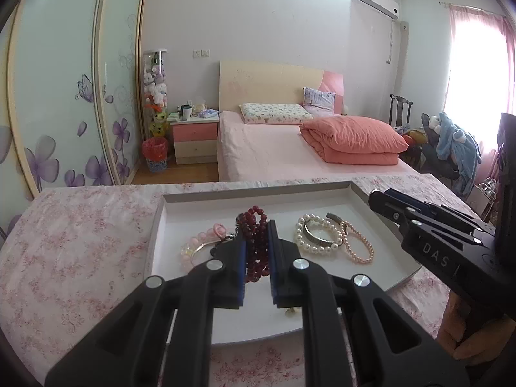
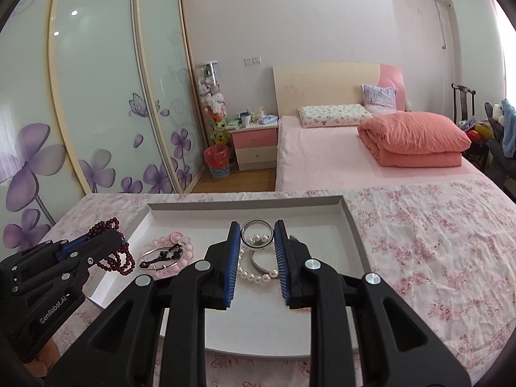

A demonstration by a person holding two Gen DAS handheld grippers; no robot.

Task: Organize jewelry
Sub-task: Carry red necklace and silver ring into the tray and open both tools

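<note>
My left gripper (image 1: 256, 225) is shut on a dark red bead bracelet (image 1: 256, 248), which hangs in loops over the white tray (image 1: 258, 193). From the right wrist view, that left gripper (image 2: 108, 238) hovers over the tray's left rim with the red beads (image 2: 121, 259) dangling. My right gripper (image 2: 257, 229) holds a silver ring (image 2: 256, 247) between its blue pads, above the tray (image 2: 245, 204). In the tray lie a pink bead bracelet with a thin silver bangle (image 1: 200, 245), a white pearl bracelet around a silver bangle (image 1: 317, 238) and a pink pearl strand (image 1: 358, 245). From the left, the right gripper (image 1: 379, 201) hides its ring.
The tray rests on a table under a pink floral cloth (image 2: 435, 232). Beyond the table's far edge stands a bed (image 1: 274, 148) with a folded orange quilt (image 1: 351, 138). Sliding wardrobe doors (image 2: 96, 96) are at the left. A hand (image 1: 458, 338) holds the right gripper.
</note>
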